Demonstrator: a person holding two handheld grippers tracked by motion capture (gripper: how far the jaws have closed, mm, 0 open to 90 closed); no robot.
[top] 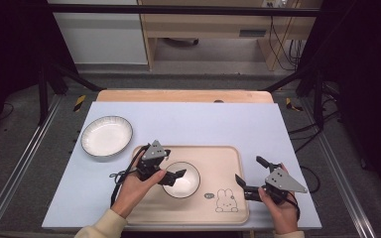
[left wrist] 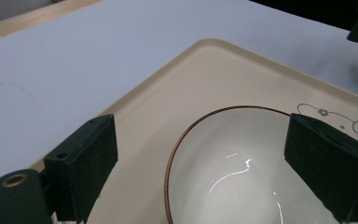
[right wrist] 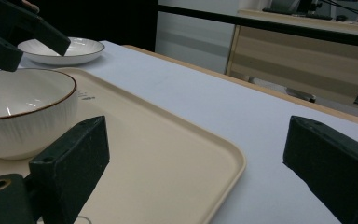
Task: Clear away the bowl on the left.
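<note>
A white bowl with a brown rim (top: pixel 186 183) stands on the beige tray (top: pixel 218 158) in front of me. My left gripper (top: pixel 173 164) hovers at the bowl's left side with its jaws wide apart. In the left gripper view the bowl (left wrist: pixel 233 172) lies below and between the pads (left wrist: pixel 86 163), which do not touch it, so the left gripper (left wrist: pixel 205 140) is open. My right gripper (top: pixel 249 169) rests at the tray's right edge, open, with nothing between its fingers. In the right gripper view, the right gripper (right wrist: pixel 200 140) spans the tray's corner (right wrist: pixel 177 158).
A wider white plate (top: pixel 106 135) sits on the pale blue mat (top: pixel 203 121) to the left of the tray. A rabbit drawing (top: pixel 226 201) marks the tray's near right corner. Black frame posts stand at both sides of the table.
</note>
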